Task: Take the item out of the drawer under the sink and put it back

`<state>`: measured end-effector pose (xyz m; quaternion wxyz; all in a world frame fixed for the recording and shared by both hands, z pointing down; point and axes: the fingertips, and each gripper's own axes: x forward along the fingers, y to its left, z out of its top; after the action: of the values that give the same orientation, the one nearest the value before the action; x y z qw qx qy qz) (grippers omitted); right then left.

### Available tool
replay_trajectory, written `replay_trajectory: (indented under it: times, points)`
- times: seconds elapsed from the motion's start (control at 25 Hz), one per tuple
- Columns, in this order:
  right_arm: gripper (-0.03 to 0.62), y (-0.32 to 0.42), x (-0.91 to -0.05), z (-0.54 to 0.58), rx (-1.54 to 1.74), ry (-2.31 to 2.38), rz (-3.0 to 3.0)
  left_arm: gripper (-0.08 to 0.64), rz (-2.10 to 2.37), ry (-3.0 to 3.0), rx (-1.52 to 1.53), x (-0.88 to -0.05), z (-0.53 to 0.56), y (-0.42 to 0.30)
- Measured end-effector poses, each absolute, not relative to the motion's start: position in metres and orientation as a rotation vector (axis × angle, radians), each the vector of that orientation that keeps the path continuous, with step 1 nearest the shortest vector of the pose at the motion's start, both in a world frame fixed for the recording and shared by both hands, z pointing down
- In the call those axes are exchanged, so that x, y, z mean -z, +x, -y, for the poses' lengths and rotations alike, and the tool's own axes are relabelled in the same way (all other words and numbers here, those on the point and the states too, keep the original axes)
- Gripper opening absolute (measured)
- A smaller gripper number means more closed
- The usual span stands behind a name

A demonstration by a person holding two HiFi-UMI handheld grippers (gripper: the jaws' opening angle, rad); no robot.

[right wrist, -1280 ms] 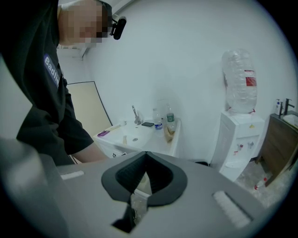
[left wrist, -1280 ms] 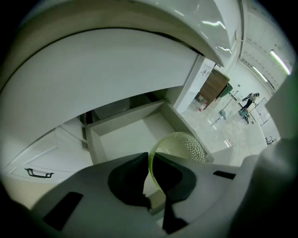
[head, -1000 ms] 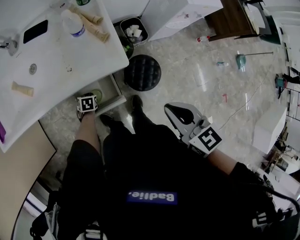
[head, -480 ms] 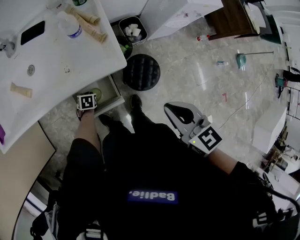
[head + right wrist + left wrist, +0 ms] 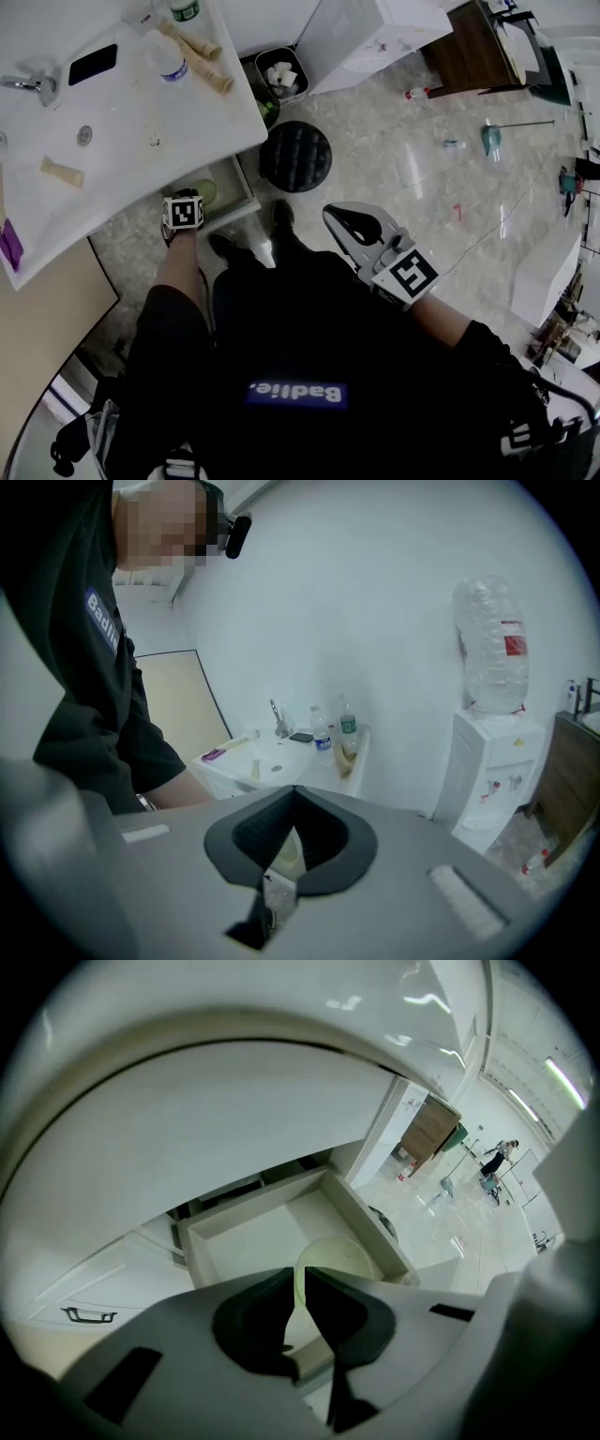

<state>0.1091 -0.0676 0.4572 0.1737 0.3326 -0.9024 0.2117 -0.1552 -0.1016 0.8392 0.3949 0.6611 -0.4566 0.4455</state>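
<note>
The left gripper [image 5: 300, 1279] has its jaws clenched on the near rim of the pale green bowl [image 5: 339, 1252], which lies just beyond them within the open drawer [image 5: 364, 1221]. The right gripper [image 5: 294, 795] has its jaws pressed together with nothing between them.

Steep-down head view and close left gripper view apparently share drawer [image 5: 231, 186].

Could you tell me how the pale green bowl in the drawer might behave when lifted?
The pale green bowl looks thin-walled, so probably light. Pinched at one rim edge by the left gripper, it may tilt or swing. Its smooth surface could slip.
</note>
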Motion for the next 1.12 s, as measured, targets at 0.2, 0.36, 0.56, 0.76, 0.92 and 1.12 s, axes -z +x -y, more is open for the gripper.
replay_trajectory:
  times: [0.2,0.36,0.56,0.76,0.92,1.12]
  points:
    - [-0.005,0.089,-0.443,0.071,-0.566,0.893,2.636,0.023,1.173,1.752,-1.104,-0.8,0.096,-0.156]
    - [-0.005,0.074,-0.429,0.074,-0.545,0.865,2.695,0.023,1.204,1.824,-1.021,-0.756,0.093,-0.152]
    - [-0.005,0.052,-0.411,0.071,-0.494,0.828,2.753,0.023,1.25,1.904,-0.818,-0.684,0.085,-0.14]
    - [-0.006,0.034,-0.4,0.066,-0.462,0.795,2.775,0.023,1.254,2.028,-0.641,-0.598,0.07,-0.125]
    - [-0.006,0.014,-0.396,0.061,-0.434,0.741,2.784,0.023,1.249,2.158,-0.51,-0.525,0.059,-0.116]
    - [-0.006,-0.011,-0.387,0.054,-0.375,0.69,2.802,0.023,1.254,2.323,-0.341,-0.44,0.057,-0.109]
